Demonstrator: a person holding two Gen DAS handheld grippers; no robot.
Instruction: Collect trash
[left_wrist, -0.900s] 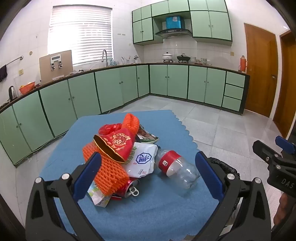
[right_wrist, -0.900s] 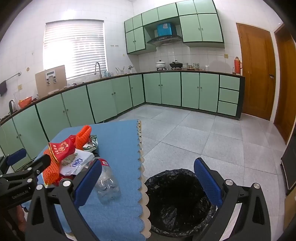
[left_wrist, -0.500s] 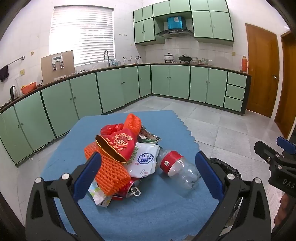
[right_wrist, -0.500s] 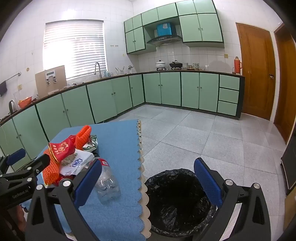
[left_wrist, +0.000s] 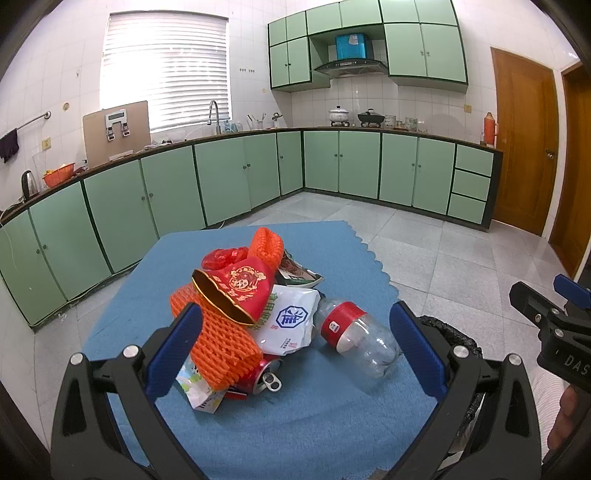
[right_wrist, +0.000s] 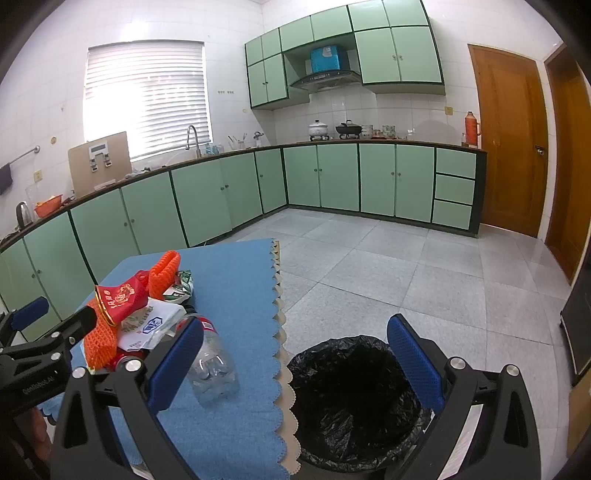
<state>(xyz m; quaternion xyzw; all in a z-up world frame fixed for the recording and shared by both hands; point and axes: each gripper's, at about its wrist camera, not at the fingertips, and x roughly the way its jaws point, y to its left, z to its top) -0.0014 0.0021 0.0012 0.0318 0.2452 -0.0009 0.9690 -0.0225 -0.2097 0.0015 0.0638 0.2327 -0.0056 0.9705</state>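
While both grippers hover wide open and empty, trash sits heaped on the blue-covered counter (left_wrist: 236, 435).
Bin (right_wrist: 354, 391) at counter's 3 o'clock; left gripper (left_wrist: 295, 350) frames orange foam net (left_wrist: 218, 339) and clear bottle (left_wrist: 358, 339); right gripper (right_wrist: 295, 363) spans bottle and bin.

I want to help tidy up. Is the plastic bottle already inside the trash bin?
No, the plastic bottle lies on the blue tablecloth, beside the black-lined trash bin on the floor.

"DAS" on right gripper (left_wrist: 554, 295); "GenRobot.AI" on left gripper (right_wrist: 55, 314).
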